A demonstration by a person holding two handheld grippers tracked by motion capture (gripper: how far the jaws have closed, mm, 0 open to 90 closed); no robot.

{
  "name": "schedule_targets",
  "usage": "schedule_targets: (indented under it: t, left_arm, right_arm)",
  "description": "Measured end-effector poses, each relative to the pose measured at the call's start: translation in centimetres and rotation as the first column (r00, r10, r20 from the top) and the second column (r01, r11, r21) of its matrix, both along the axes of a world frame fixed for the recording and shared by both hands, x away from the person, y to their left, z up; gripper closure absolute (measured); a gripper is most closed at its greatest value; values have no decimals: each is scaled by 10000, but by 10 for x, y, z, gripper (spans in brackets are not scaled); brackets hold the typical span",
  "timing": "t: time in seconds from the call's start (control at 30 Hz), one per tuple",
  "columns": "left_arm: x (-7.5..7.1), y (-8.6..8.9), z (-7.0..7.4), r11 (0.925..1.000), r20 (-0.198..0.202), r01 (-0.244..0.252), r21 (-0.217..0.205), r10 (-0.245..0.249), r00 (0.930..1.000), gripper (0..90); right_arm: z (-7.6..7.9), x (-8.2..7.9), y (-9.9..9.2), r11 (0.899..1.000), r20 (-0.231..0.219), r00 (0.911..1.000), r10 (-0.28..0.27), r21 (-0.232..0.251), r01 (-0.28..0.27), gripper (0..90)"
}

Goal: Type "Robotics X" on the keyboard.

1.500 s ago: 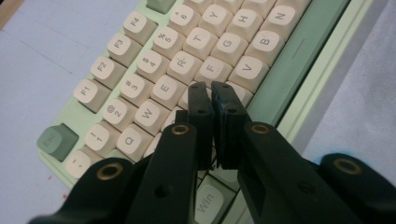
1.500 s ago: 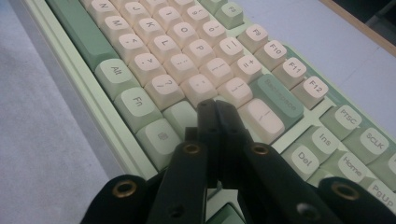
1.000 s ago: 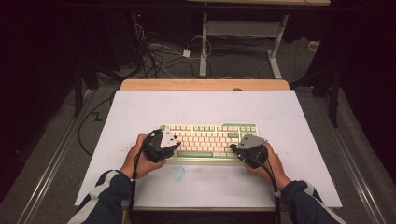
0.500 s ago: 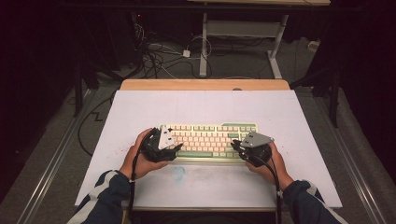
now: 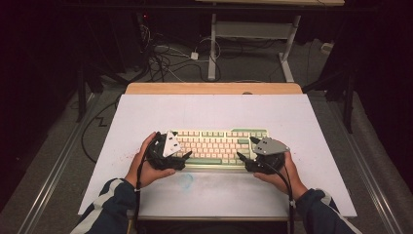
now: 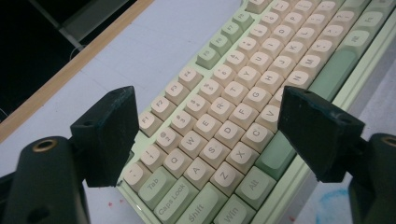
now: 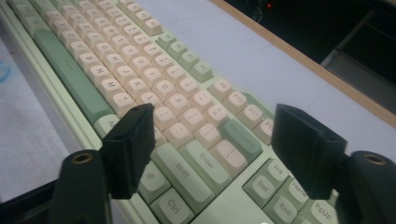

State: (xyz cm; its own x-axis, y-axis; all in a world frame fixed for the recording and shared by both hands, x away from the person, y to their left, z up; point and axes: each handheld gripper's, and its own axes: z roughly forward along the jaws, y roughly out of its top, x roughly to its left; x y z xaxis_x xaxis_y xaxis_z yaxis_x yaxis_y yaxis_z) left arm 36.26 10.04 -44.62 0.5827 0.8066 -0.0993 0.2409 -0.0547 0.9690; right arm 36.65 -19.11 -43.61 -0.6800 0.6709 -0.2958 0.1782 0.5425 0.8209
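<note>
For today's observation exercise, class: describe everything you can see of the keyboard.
The keyboard is a compact one with a pale green case, cream letter keys and green modifier keys and space bar; it looks like plastic. It lies flat on the white table, long side across, near the person's edge. The left gripper and right gripper sit at its two ends, jaws just opened and straddling the end keys; the pads do not press it.

Keyboard (image 5: 216, 147) on mat (image 5: 219, 114), near its front. Left gripper (image 5: 181, 157) at keyboard's left end, right gripper (image 5: 242, 159) at its right end.
</note>
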Motion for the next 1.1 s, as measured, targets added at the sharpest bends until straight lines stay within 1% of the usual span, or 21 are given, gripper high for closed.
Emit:
schedule_targets:
  t: [0.07, 0.13, 0.17, 0.27, 0.33, 0.43, 0.5, 0.57, 0.63, 0.77, 0.87, 0.93, 1.0, 1.1]
  left_arm:
    - [0, -1, -1, 10000, 66, -94, -3, 94, 9999, 193]
    - [0, -1, -1, 10000, 38, -57, -41, 57, 10000, 191]
    - [0, -2, -1, 10000, 58, -50, -54, 51, 10000, 183]
    - [-1, -2, -2, 10000, 21, 30, -41, -30, 10000, 181]
    - [-1, -2, -2, 9999, -14, 108, -23, -108, 9999, 181]
    - [-1, -2, -2, 10000, 63, 8, 63, -8, 10000, 181]
    - [-2, -2, -2, 9998, 111, -1, 176, -1, 9999, 181]
    - [-3, -2, -1, 9998, 113, 20, 185, -22, 9999, 181]
    - [-5, -2, -1, 9995, 228, 1, 301, -7, 9997, 181]
    - [-9, -2, 0, 9993, 362, 55, 381, -69, 9993, 181]
    - [-12, -4, 0, 9983, 474, 75, 582, -103, 9988, 181]
    - [-14, -4, 0, 9986, 514, 140, 515, -167, 9985, 182]
    - [-15, -3, 1, 9982, 559, 154, 582, -187, 9983, 181]
    - [-18, -1, 1, 9984, 624, 181, 529, -214, 9978, 182]
  right_arm:
    - [0, 0, 1, 9999, 26, 9999, -137, 63, 137, 222]
    - [0, 1, 2, 9997, 9, 9997, -229, -4, 229, 199]
    - [0, 1, 2, 9998, -37, 9998, -208, 47, 208, 195]
    - [1, 0, 3, 9997, -9, 9997, -261, -24, 261, 197]
    - [1, 0, 3, 9996, -27, 9996, -266, 39, 266, 203]
    - [3, -1, 4, 9996, 45, 9995, -297, -7, 297, 206]
    - [4, -2, 4, 9995, 85, 9995, -305, -27, 306, 210]
    - [5, -3, 4, 9996, 134, 9995, -296, -18, 296, 210]
    - [6, -5, 4, 9993, 224, 9991, -365, -48, 366, 214]
    - [9, -8, 3, 9990, 359, 9983, -455, -17, 456, 215]
    - [11, -10, 3, 9987, 405, 9979, -500, -1, 501, 215]
    - [12, -12, 2, 9987, 417, 9979, -500, 5, 501, 215]
    - [12, -13, 2, 9987, 472, 9976, -510, -3, 510, 215]
    - [13, -16, 0, 9985, 516, 9971, -552, -8, 553, 215]
